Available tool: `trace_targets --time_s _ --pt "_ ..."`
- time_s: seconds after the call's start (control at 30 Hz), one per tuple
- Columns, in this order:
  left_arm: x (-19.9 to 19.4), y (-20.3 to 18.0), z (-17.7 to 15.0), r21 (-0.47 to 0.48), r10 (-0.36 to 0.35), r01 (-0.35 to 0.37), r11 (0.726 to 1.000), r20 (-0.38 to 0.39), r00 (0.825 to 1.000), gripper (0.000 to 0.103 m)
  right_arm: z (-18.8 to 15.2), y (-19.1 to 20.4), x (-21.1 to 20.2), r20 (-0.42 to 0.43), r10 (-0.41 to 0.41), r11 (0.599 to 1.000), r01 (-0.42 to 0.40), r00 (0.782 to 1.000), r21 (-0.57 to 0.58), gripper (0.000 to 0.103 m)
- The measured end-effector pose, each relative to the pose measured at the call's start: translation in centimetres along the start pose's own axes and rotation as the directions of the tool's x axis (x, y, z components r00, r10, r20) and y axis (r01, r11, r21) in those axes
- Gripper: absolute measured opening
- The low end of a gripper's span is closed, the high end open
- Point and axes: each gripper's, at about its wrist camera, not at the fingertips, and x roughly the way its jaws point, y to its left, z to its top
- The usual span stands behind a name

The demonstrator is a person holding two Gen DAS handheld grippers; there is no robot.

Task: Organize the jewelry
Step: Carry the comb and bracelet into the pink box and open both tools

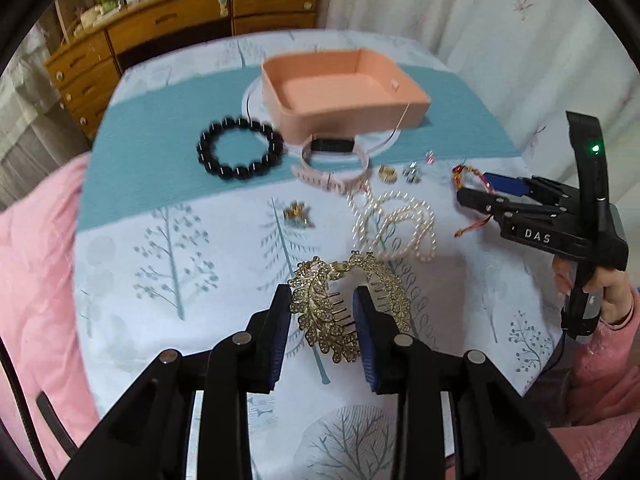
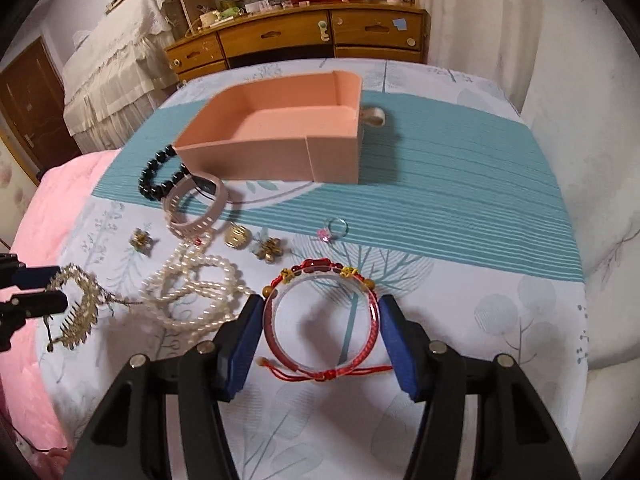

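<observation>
An empty pink box stands at the back of the table. My left gripper is open around a gold leaf hair comb lying on the cloth. My right gripper is open around a red cord bracelet with a clear bangle. Between them lie a pearl necklace, a black bead bracelet, a pink watch band and small earrings and rings.
The table wears a tree-print cloth with a teal band. A pink quilt lies at the left. A wooden dresser stands behind. White curtains hang at the right.
</observation>
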Motion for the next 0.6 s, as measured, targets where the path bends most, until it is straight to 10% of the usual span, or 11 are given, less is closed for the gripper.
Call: trace_targets --time_s 0.6 --pt "-5.9 0.1 8.8 0.076 0.036 -0.057 0.995 0.263 0.964 0.03 5.9 1.1 -8.0 0.164 0.178 0.984 -0.178 0.97 -0.014 0.059"
